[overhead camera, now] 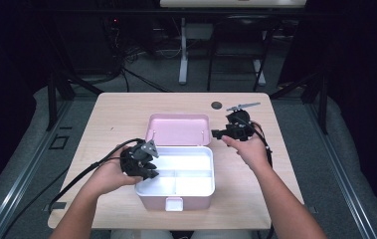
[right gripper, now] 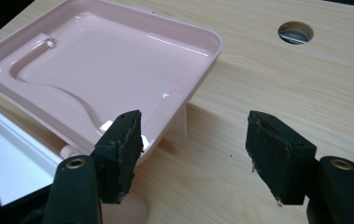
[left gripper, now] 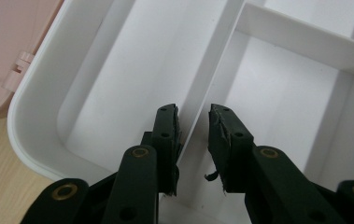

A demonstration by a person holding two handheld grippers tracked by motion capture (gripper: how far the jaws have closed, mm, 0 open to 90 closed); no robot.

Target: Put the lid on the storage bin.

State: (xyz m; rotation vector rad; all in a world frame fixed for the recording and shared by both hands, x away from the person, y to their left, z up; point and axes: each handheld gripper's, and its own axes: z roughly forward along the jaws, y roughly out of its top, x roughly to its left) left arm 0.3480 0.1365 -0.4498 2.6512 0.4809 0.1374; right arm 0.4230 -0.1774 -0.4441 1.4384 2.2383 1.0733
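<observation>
the pink plastic storage box with a white divided tray (overhead camera: pixel 176 186) sits near the front edge of the pale wooden surface (overhead camera: pixel 116 112), its long axis running left to right across the high view and its front latch tab facing the person. its pink hinged lid (overhead camera: pixel 178 129) is thrown open behind it, leaning back past upright with the inner face up. the white tray's compartments (left gripper: pixel 118 88) look bare, though the glare makes the far ones hard to judge. the left tongs (left gripper: pixel 193 135) reach in at the box's left side, jaws straddling a white partition wall (left gripper: pixel 207 79) with a slight gap either side, so not gripping it. the right tongs (right gripper: pixel 193 140) hover beside the lid's right corner, jaws apart, holding nothing. a round cable hole (right gripper: pixel 296 32) lies beyond.
</observation>
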